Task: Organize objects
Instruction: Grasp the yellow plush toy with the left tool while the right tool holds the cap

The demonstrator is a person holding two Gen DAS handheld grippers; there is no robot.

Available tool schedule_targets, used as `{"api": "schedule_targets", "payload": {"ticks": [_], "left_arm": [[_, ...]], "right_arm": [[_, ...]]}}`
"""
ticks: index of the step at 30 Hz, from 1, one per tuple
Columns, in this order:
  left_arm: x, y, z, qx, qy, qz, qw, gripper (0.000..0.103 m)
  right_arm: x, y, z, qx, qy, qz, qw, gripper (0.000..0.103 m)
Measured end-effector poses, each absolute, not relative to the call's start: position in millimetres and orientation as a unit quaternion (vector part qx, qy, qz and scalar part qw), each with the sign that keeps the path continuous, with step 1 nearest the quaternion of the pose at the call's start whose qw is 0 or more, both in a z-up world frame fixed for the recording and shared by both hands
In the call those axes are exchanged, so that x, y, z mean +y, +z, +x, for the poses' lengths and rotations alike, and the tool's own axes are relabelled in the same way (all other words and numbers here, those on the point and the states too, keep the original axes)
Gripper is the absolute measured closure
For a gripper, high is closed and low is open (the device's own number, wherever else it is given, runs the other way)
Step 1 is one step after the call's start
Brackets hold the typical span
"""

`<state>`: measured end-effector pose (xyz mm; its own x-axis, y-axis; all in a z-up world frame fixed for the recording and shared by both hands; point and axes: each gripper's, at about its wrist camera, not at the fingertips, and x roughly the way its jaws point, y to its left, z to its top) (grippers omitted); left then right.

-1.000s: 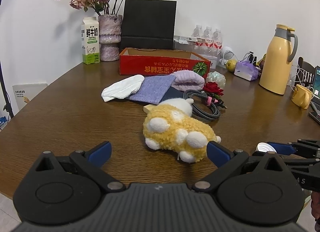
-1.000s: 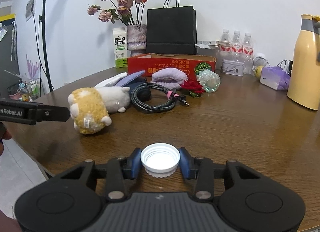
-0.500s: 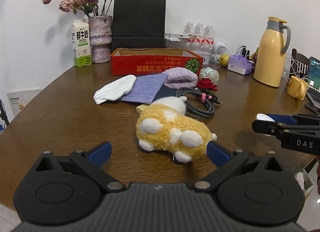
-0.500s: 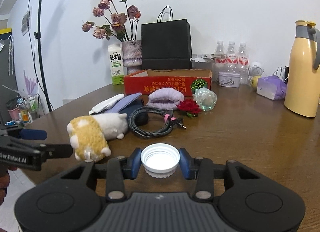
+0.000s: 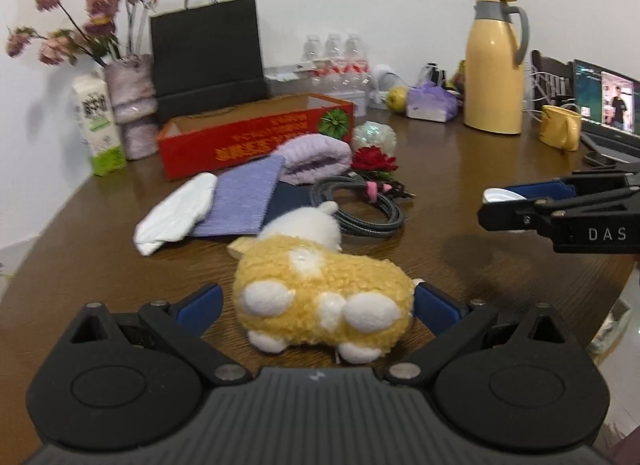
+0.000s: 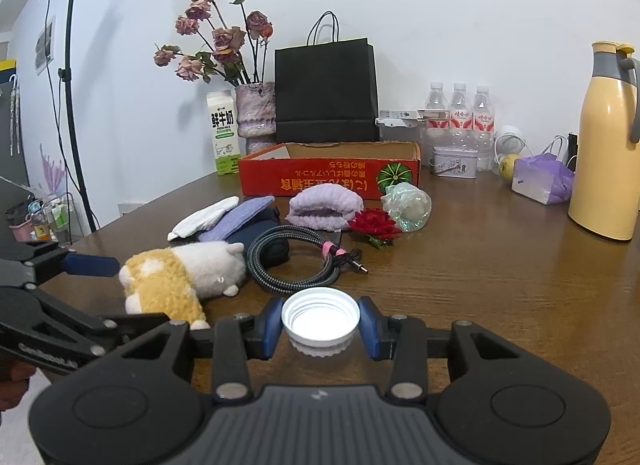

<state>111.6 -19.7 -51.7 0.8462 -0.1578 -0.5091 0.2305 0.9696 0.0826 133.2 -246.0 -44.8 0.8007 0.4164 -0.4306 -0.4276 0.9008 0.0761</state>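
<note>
Two grippers worked over a round dark wooden table (image 6: 500, 285) set against a white wall, a light stand (image 6: 68, 77) at its left edge. At the far side stood a black paper bag (image 6: 326, 85), a vase of dried roses (image 6: 256, 109), a milk carton (image 6: 223, 133), a yellow thermos jug (image 6: 604, 145) and an open red cardboard box (image 6: 332, 179), likely the bin for the loose things. Before it lay folded cloths (image 5: 244, 197), a coiled braided cable (image 6: 296, 261) and a yellow-and-white plush toy (image 5: 324, 297). The left gripper (image 5: 316, 305) was spread wide with the plush between its blue fingers (image 5: 200, 303), the right-hand pad just touching the fleece, not yet squeezing. The right gripper (image 6: 320, 327) pinched a white bottle cap (image 6: 320, 319) by its rim, above the table's near edge. Closing on soft fleece could catch only fluff and let the toy slip; the shallow hold on the cap could let it pop free, and the two tools sat near enough to collide
</note>
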Motion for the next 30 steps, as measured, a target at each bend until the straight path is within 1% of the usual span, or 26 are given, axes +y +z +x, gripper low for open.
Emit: {"api": "schedule_targets", "payload": {"ticks": [15, 23, 30], "left_arm": [[-16, -61, 133, 0.270, -0.140, 0.041, 0.952, 0.000], [-14, -63, 126, 0.263, -0.119, 0.005, 0.957, 0.007], [-23, -59, 105, 0.243, -0.111, 0.000, 0.964, 0.008]], "right_arm": [[-240, -47, 139, 0.233, 0.227, -0.010, 0.945, 0.064], [-243, -44, 134, 0.231, 0.224, -0.004, 0.947, 0.064], [-246, -37, 125, 0.223, 0.225, -0.004, 0.949, 0.064]]}}
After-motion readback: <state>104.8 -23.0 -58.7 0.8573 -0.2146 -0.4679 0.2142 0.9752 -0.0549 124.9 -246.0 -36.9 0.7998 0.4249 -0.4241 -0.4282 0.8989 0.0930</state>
